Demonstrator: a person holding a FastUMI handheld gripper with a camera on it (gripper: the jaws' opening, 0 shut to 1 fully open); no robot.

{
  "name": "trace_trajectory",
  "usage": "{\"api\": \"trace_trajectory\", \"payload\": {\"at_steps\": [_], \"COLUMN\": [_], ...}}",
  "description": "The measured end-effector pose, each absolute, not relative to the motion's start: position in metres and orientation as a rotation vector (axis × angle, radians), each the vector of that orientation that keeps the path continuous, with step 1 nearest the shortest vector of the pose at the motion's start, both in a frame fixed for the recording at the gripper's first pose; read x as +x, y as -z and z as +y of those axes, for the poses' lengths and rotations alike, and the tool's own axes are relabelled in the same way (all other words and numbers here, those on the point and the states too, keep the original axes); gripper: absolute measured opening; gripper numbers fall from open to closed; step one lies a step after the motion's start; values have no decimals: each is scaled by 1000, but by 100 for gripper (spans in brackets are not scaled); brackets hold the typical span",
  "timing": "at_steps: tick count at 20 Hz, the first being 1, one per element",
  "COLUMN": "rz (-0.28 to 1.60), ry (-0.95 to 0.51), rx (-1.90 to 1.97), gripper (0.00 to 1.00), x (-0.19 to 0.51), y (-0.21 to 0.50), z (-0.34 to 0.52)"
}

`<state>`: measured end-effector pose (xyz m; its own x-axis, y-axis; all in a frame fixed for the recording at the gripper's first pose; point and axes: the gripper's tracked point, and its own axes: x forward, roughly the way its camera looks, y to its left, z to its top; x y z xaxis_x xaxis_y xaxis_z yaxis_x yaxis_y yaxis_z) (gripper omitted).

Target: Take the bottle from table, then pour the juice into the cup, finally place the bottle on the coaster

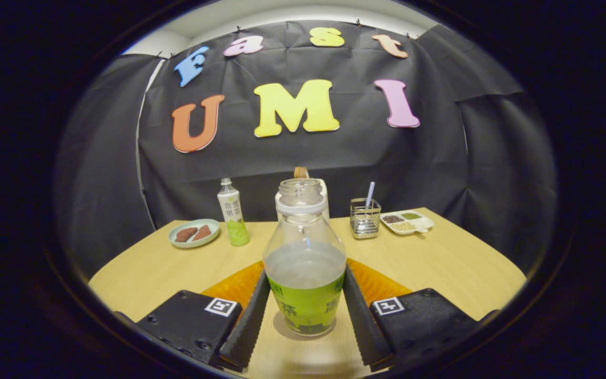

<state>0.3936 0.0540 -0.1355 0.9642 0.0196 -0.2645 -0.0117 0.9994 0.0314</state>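
An uncapped clear bottle (304,273) with a green label stands upright between my fingers, about half full of pale liquid. My gripper (306,275) is shut on it, one finger (250,318) against its left side and the other (362,316) against its right. An orange coaster (234,287) lies on the table (455,263) just beyond the fingers, showing on both sides of the bottle. Whether the bottle's base rests on the wood or hangs slightly above it, I cannot tell. A pale cup (324,196) stands behind the bottle's neck, mostly hidden.
A second small bottle (233,213) stands at the back left beside a plate (193,233) with brown pieces. At the back right are a wire holder (364,218) with a straw and a white divided dish (407,221) of grains. The booth's black cloth closes off the back.
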Motion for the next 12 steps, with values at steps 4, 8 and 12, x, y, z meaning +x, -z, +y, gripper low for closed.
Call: {"api": "trace_trajectory", "payload": {"at_steps": [4, 8, 12], "rz": [282, 291, 290], "ry": [-15, -16, -47], "rx": [13, 2, 29], "gripper": [79, 79, 80], "x": [400, 403, 403], "y": [148, 156, 161], "z": [61, 63, 69]}}
